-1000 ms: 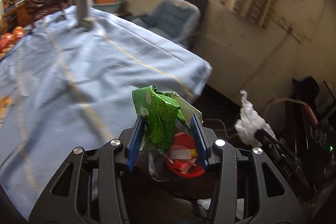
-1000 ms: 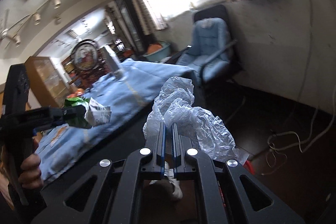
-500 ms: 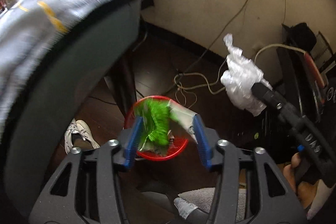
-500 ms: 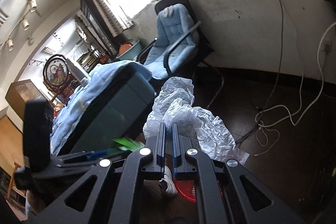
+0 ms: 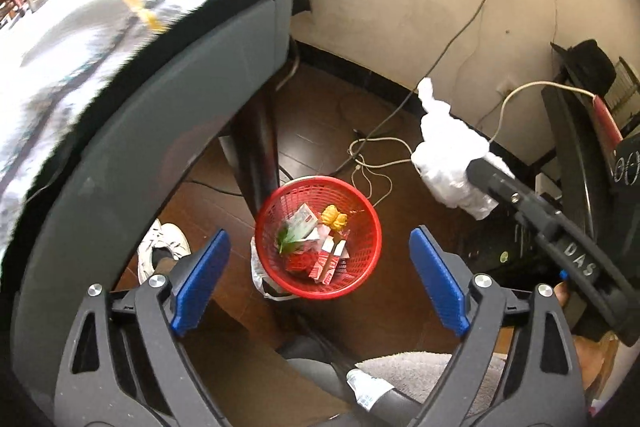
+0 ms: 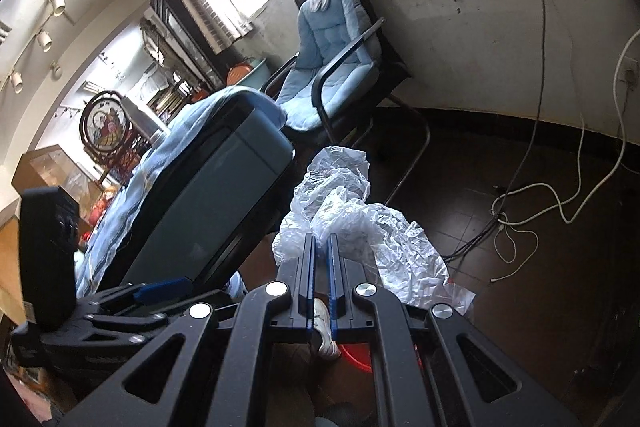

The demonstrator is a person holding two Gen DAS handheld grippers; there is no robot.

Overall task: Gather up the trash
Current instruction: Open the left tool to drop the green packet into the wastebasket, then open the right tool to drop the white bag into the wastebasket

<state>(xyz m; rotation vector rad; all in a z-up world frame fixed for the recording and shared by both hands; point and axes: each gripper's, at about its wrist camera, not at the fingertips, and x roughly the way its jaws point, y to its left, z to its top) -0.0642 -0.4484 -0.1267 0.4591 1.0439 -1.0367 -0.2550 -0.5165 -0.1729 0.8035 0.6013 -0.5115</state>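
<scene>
The left tool [image 5: 320, 279], its jaws just opened wide and empty, is held above the round red plastic basket [image 5: 362, 259], where a green wrapper [image 5: 289, 237] and red-white cartons [image 5: 330, 259] are seen. The right tool [image 6: 321, 247] is closed on a crumpled clear plastic bag [image 6: 360, 223].

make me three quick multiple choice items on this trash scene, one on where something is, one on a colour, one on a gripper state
1. Where is the round red mesh basket?
A. on the floor beside the dark table leg
B. on the blue padded chair
C. on the tablecloth

2. What colour are the left gripper pads?
A. green
B. blue
C. white

3. What is the right gripper doing?
A. standing wide open
B. clamping a shoe
C. clamping the crumpled clear plastic bag

Answers: 1 A, the basket stands on brown floor by the leg. 2 B, both pads show blue. 3 C, its narrow jaws pinch the plastic.
</scene>
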